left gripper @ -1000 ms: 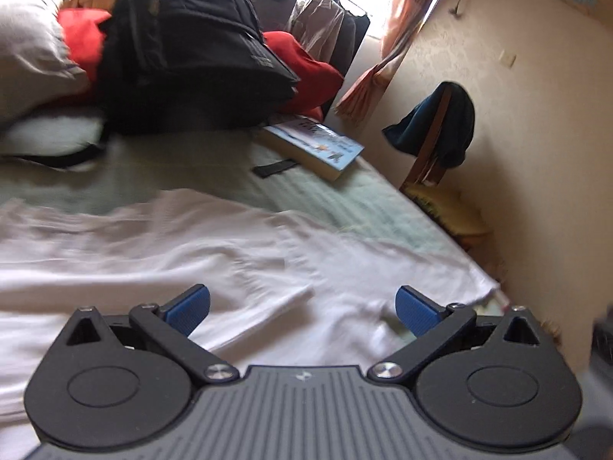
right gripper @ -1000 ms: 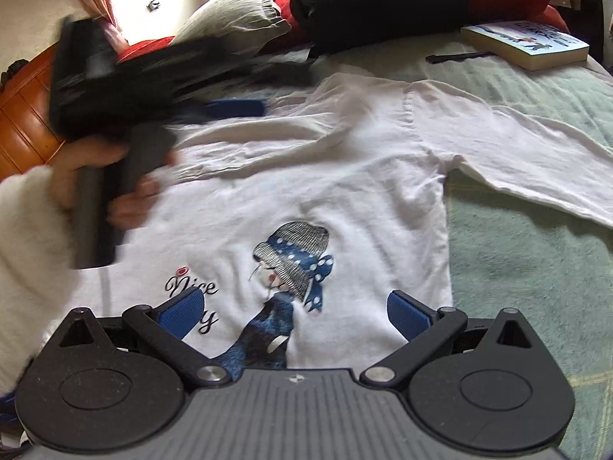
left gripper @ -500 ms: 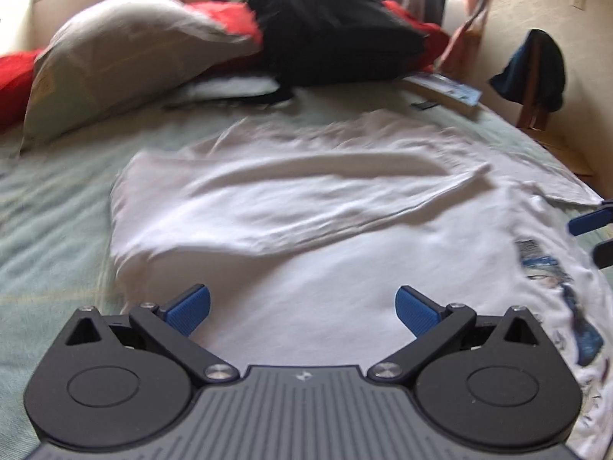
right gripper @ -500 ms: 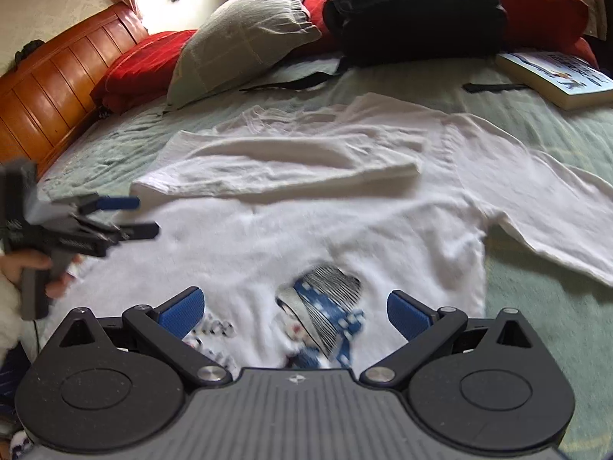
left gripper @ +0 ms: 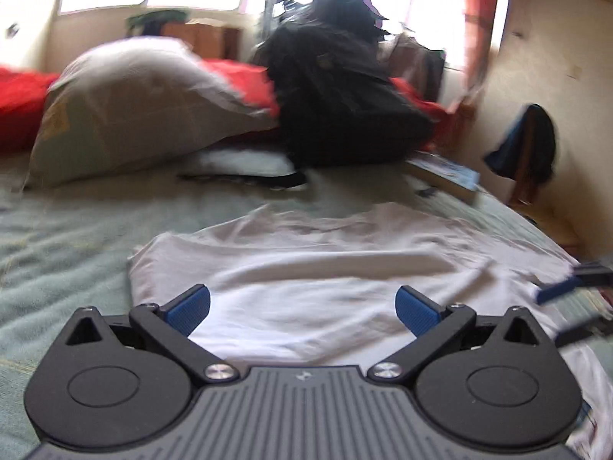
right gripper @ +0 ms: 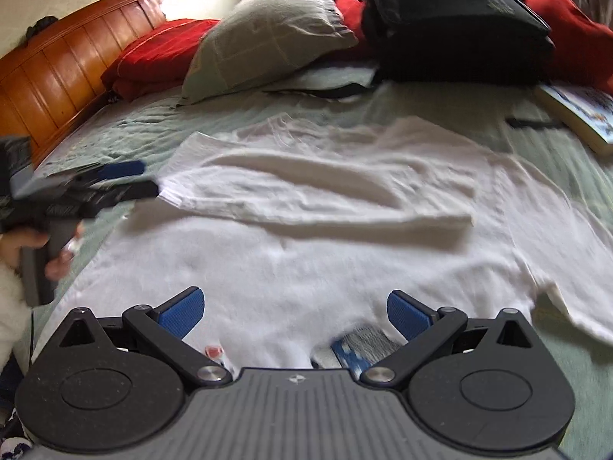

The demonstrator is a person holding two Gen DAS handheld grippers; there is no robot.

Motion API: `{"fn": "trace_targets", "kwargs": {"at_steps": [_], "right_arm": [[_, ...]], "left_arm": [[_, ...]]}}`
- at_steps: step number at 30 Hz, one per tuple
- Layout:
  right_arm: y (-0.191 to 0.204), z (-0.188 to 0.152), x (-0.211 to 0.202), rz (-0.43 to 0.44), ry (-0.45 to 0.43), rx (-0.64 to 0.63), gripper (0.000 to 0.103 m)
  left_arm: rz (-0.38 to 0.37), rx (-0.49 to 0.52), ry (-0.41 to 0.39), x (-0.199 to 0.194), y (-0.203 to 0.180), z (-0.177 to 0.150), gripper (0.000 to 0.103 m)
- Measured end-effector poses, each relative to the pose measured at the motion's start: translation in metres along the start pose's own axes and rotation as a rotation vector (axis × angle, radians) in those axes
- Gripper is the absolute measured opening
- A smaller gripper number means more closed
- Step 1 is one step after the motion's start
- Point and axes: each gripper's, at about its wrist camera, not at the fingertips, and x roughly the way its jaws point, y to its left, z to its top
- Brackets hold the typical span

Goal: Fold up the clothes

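Both the left tool and right tool gape wide, empty, above the white long-sleeved cotton shirt spread mid-frame on the green bed, its bottom-edge print apparently too blurred to read.

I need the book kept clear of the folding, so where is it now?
In the right wrist view the book lies at the far right on the bed, beside the black backpack, beyond the white shirt.
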Motion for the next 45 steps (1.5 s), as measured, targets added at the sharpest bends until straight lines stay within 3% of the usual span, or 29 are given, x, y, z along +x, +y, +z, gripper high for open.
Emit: {"fn": "trace_targets", "kwargs": {"at_steps": [3, 6, 13, 16, 19, 21, 24, 28, 35, 41, 45], "right_arm": [[0.005, 0.009, 0.006, -0.004, 0.002, -0.024, 0.103], [0.007, 0.012, 0.01, -0.001, 0.007, -0.041, 0.103], [0.011, 0.038, 0.031, 0.068, -0.017, -0.046, 0.103], [0.022, 0.049, 0.036, 0.089, -0.043, -0.07, 0.103], [0.026, 0.047, 0.039, 0.104, -0.039, -0.079, 0.103], [0.022, 0.042, 0.041, 0.107, -0.033, -0.076, 0.103], [0.009, 0.039, 0.044, 0.096, -0.03, -0.026, 0.103], [-0.022, 0.034, 0.033, 0.144, -0.062, 0.105, 0.103], [-0.097, 0.011, 0.025, 0.218, -0.11, 0.35, 0.103], [-0.148, 0.007, 0.047, 0.355, -0.168, 0.569, 0.103], [-0.169, 0.015, 0.057, 0.39, -0.219, 0.642, 0.101]], "left_arm": [[-0.006, -0.099, 0.12, 0.02, 0.021, -0.023, 0.102], [-0.024, -0.069, 0.084, 0.005, 0.019, -0.038, 0.102], [-0.09, -0.125, 0.019, -0.002, 0.026, -0.013, 0.102], [-0.097, -0.171, 0.107, 0.02, 0.03, -0.02, 0.102], [-0.093, -0.12, 0.094, 0.013, 0.025, -0.024, 0.102], [-0.118, -0.146, 0.076, 0.008, 0.029, -0.013, 0.102], [-0.105, -0.179, 0.015, 0.007, 0.04, 0.004, 0.102], [-0.064, -0.276, 0.024, 0.018, 0.051, 0.009, 0.102], [-0.097, -0.002, 0.063, -0.011, -0.004, -0.015, 0.102], [-0.149, 0.09, 0.089, -0.024, -0.042, -0.03, 0.102], [-0.154, 0.133, 0.081, -0.028, -0.057, -0.035, 0.102]]}}
